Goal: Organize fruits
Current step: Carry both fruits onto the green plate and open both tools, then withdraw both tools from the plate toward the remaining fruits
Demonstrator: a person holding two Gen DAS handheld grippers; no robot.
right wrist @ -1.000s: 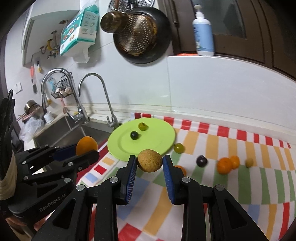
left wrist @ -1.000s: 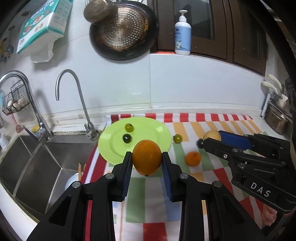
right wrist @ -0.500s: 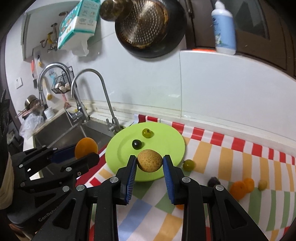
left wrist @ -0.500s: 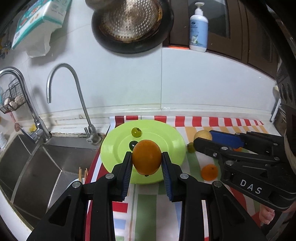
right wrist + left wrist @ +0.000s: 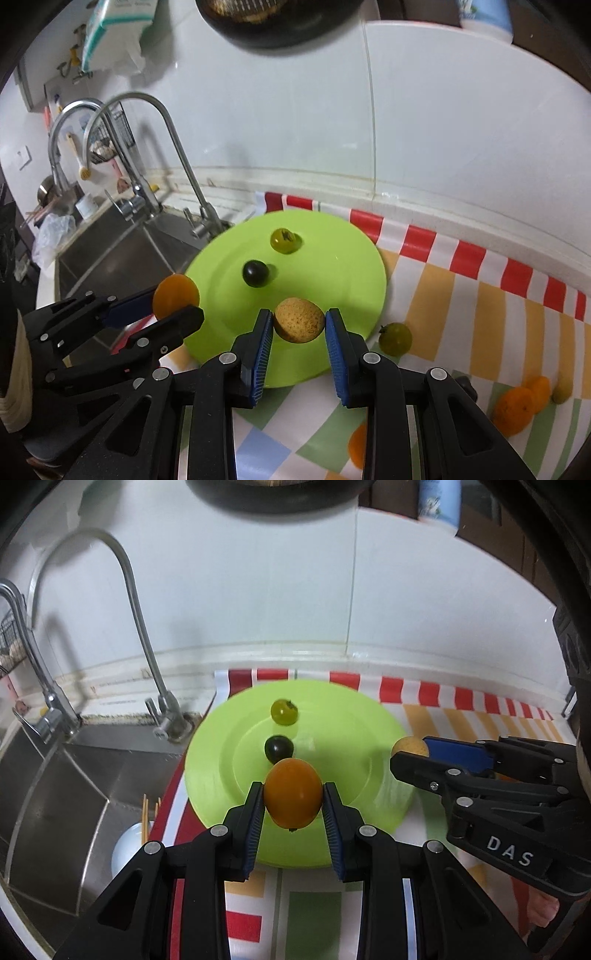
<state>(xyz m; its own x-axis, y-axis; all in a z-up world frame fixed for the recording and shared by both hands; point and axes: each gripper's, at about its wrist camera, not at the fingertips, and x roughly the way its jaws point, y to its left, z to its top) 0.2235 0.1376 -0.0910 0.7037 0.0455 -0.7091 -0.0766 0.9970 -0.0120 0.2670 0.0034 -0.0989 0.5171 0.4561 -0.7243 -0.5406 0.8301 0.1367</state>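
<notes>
My left gripper (image 5: pixel 293 801) is shut on an orange fruit (image 5: pixel 293 798), held over the near part of the green plate (image 5: pixel 343 775). My right gripper (image 5: pixel 298 325) is shut on a tan round fruit (image 5: pixel 298 320), held over the plate's (image 5: pixel 332 258) near edge. A yellow-green tomato (image 5: pixel 283 712) and a dark grape (image 5: pixel 279 748) lie on the plate. The right gripper also shows in the left wrist view (image 5: pixel 410 755), at the plate's right rim. The left gripper shows in the right wrist view (image 5: pixel 177 302), at the plate's left rim.
A striped cloth (image 5: pixel 461 295) covers the counter. A green tomato (image 5: pixel 396 338) lies right of the plate; orange fruits (image 5: pixel 517 406) and a small yellow one (image 5: pixel 562 392) lie further right. A steel sink (image 5: pixel 55 794) and taps (image 5: pixel 147 657) stand left.
Both grippers have moved forward towards the plate with their fruits still held; the plate now looms larger and sits under both fruits.
</notes>
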